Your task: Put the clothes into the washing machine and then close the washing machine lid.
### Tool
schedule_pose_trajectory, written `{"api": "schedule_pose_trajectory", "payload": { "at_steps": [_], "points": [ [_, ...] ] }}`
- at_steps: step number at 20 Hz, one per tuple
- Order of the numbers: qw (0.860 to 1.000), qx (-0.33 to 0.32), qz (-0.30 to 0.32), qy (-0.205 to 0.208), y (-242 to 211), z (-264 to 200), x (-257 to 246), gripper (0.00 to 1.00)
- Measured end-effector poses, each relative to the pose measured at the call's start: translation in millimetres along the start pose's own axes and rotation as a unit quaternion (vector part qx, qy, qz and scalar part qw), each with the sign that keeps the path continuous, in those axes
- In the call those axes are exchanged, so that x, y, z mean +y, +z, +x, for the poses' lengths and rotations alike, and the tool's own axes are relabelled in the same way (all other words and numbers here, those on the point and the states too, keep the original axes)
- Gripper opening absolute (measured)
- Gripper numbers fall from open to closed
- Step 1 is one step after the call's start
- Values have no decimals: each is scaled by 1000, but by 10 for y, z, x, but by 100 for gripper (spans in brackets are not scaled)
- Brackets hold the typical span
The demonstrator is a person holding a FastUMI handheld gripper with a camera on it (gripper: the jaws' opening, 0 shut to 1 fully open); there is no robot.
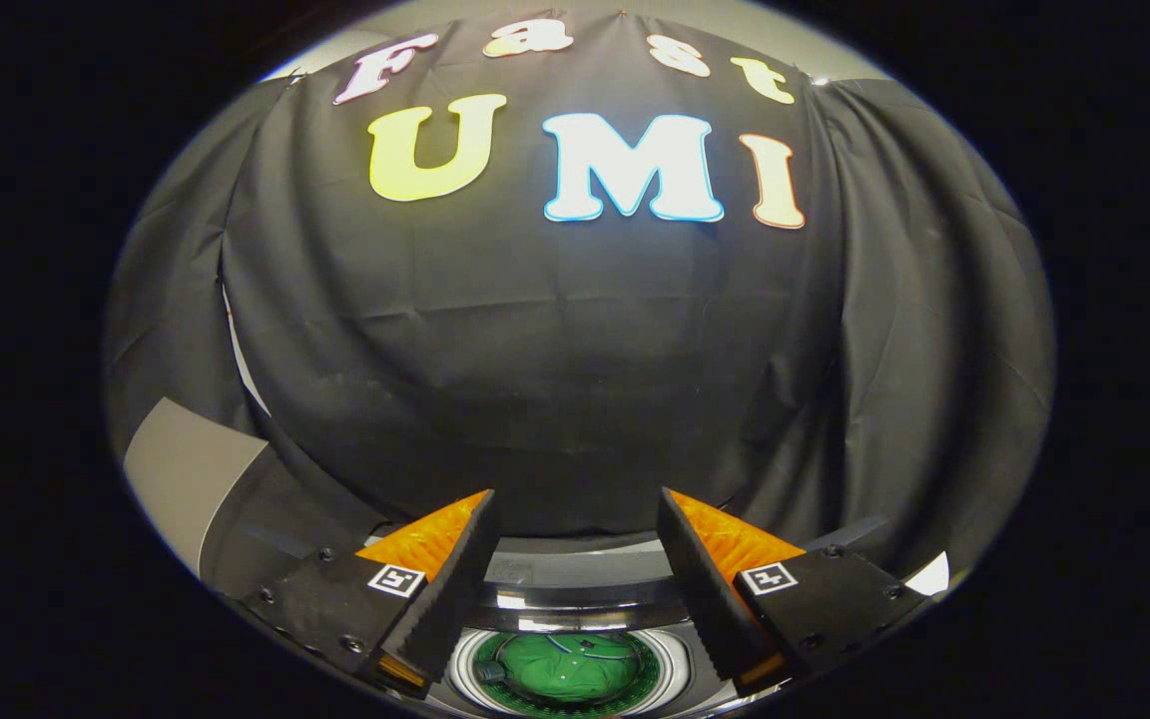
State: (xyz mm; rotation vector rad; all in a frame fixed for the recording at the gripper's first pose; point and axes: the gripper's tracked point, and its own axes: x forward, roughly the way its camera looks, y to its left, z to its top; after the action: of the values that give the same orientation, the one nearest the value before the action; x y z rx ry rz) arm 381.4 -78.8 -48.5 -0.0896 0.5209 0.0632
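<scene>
Inside the washing machine (575, 599) drum, green clothes (565, 667) lie below the wide, empty tongs (575, 519).

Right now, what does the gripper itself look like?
The gripper has two wedge-shaped fingers with ribbed inner faces. Each sits on a dark block fixed with screws and carries a small square black-and-white marker.

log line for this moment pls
gripper: open, empty, above drum | green garment: inside washing machine | lid: not yet closed
</scene>
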Motion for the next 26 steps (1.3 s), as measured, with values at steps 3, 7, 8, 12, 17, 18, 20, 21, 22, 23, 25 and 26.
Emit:
{"api": "schedule_pose_trajectory", "payload": {
  "at_steps": [3, 7, 8, 12, 17, 18, 20, 21, 22, 23, 25, 26],
  "points": [
    [1000, -8, 0, -1, -159, -191, -16, 99],
    [1000, -21, -1, 1, -313, -353, -20, 99],
    [1000, -22, 0, 1, -352, -371, -26, 99],
    [999, -34, -3, 6, -480, -496, -20, 99],
    [998, -56, -9, 5, -887, -705, -45, 98],
    [998, -63, -12, 1, -992, -786, -67, 98],
    [996, -82, -17, 7, -1129, -938, -18, 99],
    [996, -88, -25, 13, -1204, -1020, 35, 99],
    [995, -95, -34, 20, -1281, -1117, 94, 99],
    [994, -103, -42, 23, -1325, -1211, 132, 99],
    [991, -119, -51, 33, -1389, -1433, 213, 99],
    [990, -124, -51, 39, -1427, -1548, 247, 99]
  ]
}}
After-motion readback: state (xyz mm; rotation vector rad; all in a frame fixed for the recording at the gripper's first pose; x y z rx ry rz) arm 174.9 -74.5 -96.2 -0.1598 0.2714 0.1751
